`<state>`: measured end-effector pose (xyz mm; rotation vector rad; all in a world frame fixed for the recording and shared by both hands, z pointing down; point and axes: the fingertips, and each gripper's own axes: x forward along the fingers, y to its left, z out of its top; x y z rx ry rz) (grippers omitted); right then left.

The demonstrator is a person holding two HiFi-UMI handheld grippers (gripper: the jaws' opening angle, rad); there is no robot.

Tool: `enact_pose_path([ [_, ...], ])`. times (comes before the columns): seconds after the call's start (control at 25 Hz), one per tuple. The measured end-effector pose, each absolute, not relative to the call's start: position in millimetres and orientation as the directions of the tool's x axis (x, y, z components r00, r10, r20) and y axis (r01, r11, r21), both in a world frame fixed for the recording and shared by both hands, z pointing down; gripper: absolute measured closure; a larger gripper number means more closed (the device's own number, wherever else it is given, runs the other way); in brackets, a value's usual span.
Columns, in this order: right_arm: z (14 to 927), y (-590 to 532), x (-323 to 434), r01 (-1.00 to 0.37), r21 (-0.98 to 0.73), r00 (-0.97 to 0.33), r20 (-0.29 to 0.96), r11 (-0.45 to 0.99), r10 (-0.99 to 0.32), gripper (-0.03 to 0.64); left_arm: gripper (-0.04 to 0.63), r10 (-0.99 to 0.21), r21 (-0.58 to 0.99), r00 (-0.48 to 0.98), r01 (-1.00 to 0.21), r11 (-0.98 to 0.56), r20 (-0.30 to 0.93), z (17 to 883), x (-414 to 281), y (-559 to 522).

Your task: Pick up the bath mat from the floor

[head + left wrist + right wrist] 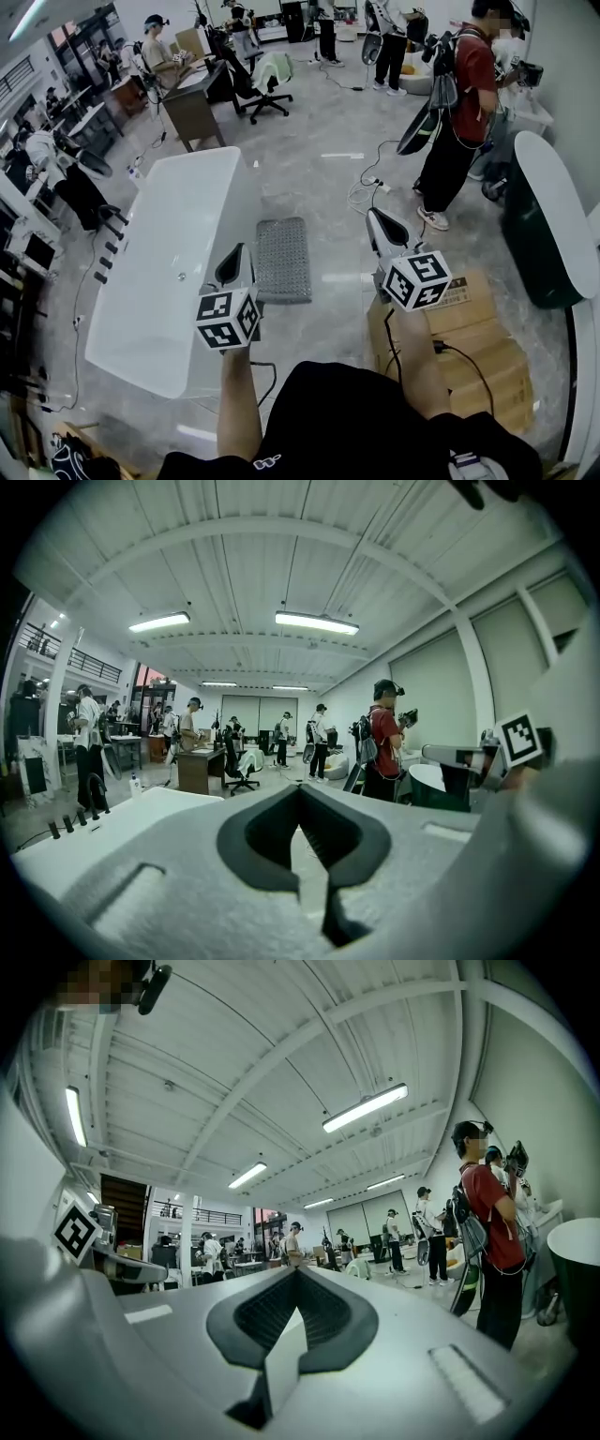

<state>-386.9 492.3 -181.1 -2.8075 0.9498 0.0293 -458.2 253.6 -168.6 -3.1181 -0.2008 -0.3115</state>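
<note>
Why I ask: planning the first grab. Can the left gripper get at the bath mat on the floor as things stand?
Probably yes. The bath mat lies flat on the floor beside the bathtub, nothing on it; the left gripper, shut and empty, hangs near with nothing between.

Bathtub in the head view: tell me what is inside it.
Inside the bathtub only its bare white basin and a small drain fitting show. The left gripper covers part of the near right side, so that patch cannot be checked.

Closed, empty left hand-held gripper (302, 797)
</note>
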Motion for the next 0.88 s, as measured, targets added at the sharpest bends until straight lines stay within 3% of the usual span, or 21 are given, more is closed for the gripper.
enact_pose_path([
  [0.56,-219.2,448.6,-392.0,-0.72,-0.071,0.69,-0.168,-0.69,-0.704,0.612,0.595,0.085,0.035,0.982,0.081,-0.996,0.166,-173.7,-464.6,226.2],
  [0.88,-215.9,446.9,-386.5,-0.766,-0.024,0.633,-0.201,-0.642,-0.747,0.612,0.595,0.107,0.047,0.983,0.101,-0.994,0.149,-168.3,-432.9,225.8],
])
